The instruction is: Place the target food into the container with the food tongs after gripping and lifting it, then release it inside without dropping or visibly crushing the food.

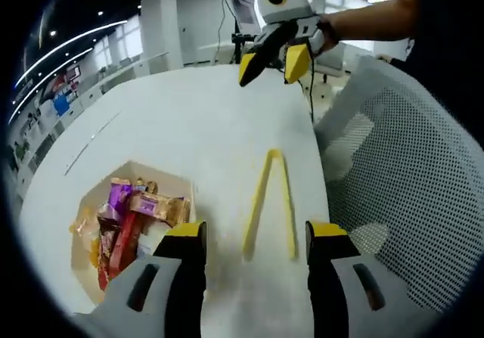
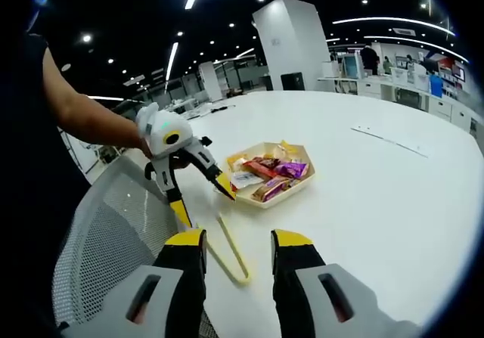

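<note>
**Lying flat: yellow tongs on a white table, both grippers spread and empty**

Lying on the white table (image 1: 189,119), the yellow food tongs (image 1: 270,202) form a narrow V. In the left gripper view their joined end points away from the camera, toward the far gripper, and the two open tips point back toward the left gripper (image 1: 255,247), ending just ahead of its jaws; the long axis runs roughly along the table's edge. In the right gripper view the same tongs (image 2: 225,249) have their joined bend nearest the right gripper (image 2: 238,241), between its jaws as seen from the camera, and the arms run away toward the other gripper.

Both grippers have black jaws with yellow tips, held apart and gripping nothing. The left gripper (image 2: 200,194), held by a bare forearm, hovers over the tongs' open end with jaws wide, one tip near a tong arm; contact cannot be told. The right gripper (image 1: 274,62) hangs above the table's far part, clear of the tongs.

Beside the table edge stands a white perforated mesh chair (image 1: 401,179). The room is a large open office with white columns, a dark ceiling and strip lights.

A cream, angular shallow tray (image 2: 302,187) rests on the table beside the tongs, holding packaged snacks (image 2: 265,173) in purple, red, orange and brown wrappers, heaped loosely.
</note>
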Demonstrator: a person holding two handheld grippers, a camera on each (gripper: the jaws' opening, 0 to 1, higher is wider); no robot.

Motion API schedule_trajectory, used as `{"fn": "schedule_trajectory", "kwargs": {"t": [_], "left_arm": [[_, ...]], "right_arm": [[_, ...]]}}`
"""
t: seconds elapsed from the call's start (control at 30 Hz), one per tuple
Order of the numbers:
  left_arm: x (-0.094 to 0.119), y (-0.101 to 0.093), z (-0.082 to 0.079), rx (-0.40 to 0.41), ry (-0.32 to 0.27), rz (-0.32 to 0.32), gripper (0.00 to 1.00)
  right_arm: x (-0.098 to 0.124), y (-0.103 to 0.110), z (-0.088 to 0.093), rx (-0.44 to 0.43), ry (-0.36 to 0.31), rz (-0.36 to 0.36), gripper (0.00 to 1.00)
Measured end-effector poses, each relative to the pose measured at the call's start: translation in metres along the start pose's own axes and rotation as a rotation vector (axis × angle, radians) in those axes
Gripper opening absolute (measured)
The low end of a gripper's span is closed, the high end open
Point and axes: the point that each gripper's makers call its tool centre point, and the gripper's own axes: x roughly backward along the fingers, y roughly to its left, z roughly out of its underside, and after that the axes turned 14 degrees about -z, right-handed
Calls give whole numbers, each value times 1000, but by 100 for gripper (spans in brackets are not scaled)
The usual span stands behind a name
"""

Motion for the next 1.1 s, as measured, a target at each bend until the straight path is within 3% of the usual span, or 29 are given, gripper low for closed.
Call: {"fn": "schedule_trajectory", "kwargs": {"t": [0.1, 0.2, 0.27, 0.3, 0.33, 0.37, 0.5, 0.57, 0.8, 0.97, 1.1], "left_arm": [[11, 16, -18, 50, -67, -55, 62], [29, 37, -26, 110, -110, -126, 70], [40, 50, -22, 114, -121, -181, 82], [48, 63, -16, 137, -124, -248, 89], [54, 69, -14, 172, -130, -275, 97], [64, 78, -5, 210, -119, -317, 98], [93, 88, 24, 278, -106, -404, 100], [102, 87, 34, 286, -102, -414, 100], [128, 78, 64, 376, -106, -476, 100], [134, 79, 66, 406, -127, -516, 100], [133, 78, 66, 399, -132, -526, 100]], "right_arm": [[5, -6, -3, 12, -3, 25, 39], [14, -18, -3, 65, 31, 94, 45], [18, -23, -1, 79, 55, 127, 50], [22, -27, 0, 85, 63, 160, 53], [26, -31, 2, 80, 58, 196, 54], [28, -29, 3, 87, 58, 200, 56], [43, -33, 15, 112, 84, 280, 69], [55, -39, 19, 112, 84, 334, 73], [100, -56, 34, 100, -20, 498, 98], [107, -54, 56, 45, -67, 517, 100], [111, -57, 63, -20, -111, 521, 100]]}}
